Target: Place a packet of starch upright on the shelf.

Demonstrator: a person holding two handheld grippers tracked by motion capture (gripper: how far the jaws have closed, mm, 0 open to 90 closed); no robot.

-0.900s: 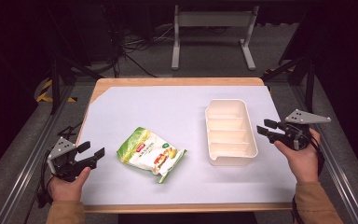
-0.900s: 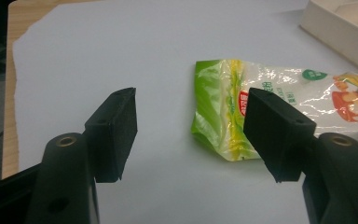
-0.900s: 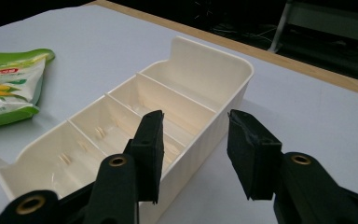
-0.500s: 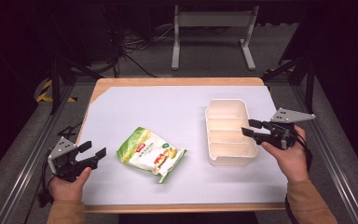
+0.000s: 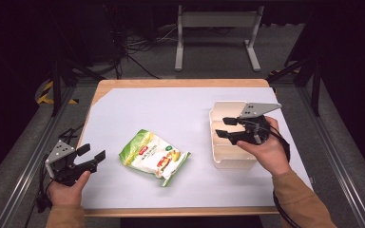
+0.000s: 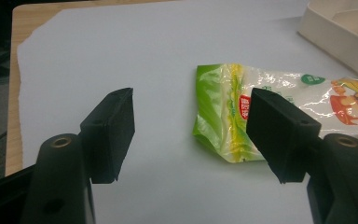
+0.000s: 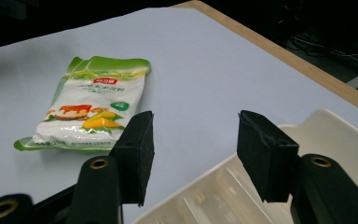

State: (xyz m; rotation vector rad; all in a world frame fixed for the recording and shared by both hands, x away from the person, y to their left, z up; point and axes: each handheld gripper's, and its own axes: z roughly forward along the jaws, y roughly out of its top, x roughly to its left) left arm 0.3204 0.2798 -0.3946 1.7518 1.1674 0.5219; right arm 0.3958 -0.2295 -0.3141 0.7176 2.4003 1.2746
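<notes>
A green and white snack bag (image 5: pixel 154 156) with a corn picture lies flat in the middle of the white sheet. My left gripper (image 5: pixel 92 153) rests at the table's front left corner, open and pointed at the bag (image 6: pixel 223 107), a short way off it. A cream plastic tray (image 5: pixel 233 164) with several compartments stands at the right. My right gripper (image 5: pixel 224 127) hovers over the tray, open and empty, jaws pointing left toward the bag (image 7: pixel 91 112). In the right gripper view the tray (image 7: pixel 349 126) lies just below the jaws.
A white sheet (image 5: pixel 171 109) covers most of the wooden table (image 5: pixel 180 83). Black metal rails run along both sides of the table. A metal stand and cables sit on the floor beyond the far edge.
My right gripper has moved left, from beside the tray's right rim to above the tray. The left gripper, the bag and the tray have stayed put.
</notes>
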